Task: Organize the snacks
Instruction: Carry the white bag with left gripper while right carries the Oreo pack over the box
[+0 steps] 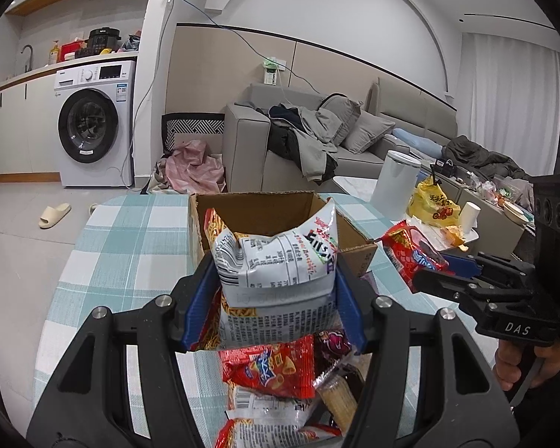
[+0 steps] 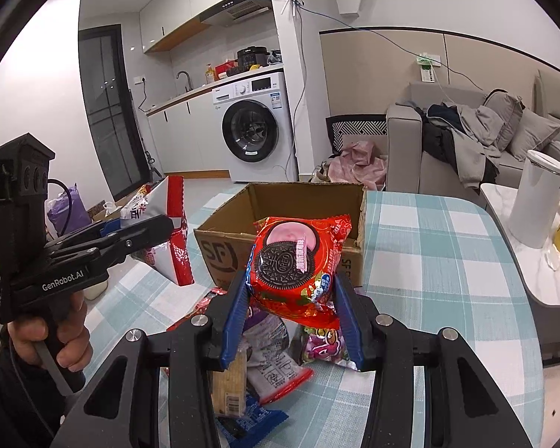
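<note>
Living room w/ a sofa (image 1: 317,142) and washing machine (image 1: 93,127) in the back, checked tablecloth (image 1: 130,246) up front. Left gripper (image 1: 276,291) is pinching a white snack bag (image 1: 280,261), held up just in front of the open cardboard box (image 1: 265,212). Right gripper (image 2: 291,298) is clamped on a red cookie pack (image 2: 295,261), also near the box. More snacks (image 1: 272,373) lie piled on the cloth below, prob chips & crackers, hard to tell.
</note>
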{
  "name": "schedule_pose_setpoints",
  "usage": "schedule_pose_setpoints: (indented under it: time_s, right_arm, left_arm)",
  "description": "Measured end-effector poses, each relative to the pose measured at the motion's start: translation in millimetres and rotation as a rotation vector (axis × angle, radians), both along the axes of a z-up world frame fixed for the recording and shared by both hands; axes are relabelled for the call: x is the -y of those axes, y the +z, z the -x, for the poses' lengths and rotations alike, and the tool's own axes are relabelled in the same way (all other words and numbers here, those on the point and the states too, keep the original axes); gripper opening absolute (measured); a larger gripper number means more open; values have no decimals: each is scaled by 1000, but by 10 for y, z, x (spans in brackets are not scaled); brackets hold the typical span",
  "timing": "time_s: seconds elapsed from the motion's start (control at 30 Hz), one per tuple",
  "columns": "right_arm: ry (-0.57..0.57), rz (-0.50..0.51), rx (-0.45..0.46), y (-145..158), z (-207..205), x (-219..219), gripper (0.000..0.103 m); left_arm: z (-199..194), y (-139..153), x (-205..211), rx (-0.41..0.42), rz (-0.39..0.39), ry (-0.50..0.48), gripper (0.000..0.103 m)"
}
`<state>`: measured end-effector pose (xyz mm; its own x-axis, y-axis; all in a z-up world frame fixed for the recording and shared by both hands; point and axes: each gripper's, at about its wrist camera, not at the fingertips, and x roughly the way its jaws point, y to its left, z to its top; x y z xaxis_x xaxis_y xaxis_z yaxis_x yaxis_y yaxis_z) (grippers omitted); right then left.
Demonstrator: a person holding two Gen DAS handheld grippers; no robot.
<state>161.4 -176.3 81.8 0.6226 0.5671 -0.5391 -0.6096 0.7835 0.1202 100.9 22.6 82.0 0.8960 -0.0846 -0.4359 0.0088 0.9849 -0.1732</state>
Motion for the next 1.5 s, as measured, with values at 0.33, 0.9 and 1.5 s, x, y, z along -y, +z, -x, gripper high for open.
schedule_pose_setpoints:
  time_s: [0.33, 0.9, 1.5]
  right_arm:
    - [-2, -2, 8, 71, -179, -105, 46]
    - [-11, -15, -35, -10, -595, -276, 46]
    - [-14, 0, -70, -189, -906, -446, 46]
  left_arm:
    - [-332, 18, -64, -8, -7, 13, 57]
    - [-1025, -2, -158, -34, -6, 35, 57]
    - [-1568, -242, -136, -70, -32, 38, 57]
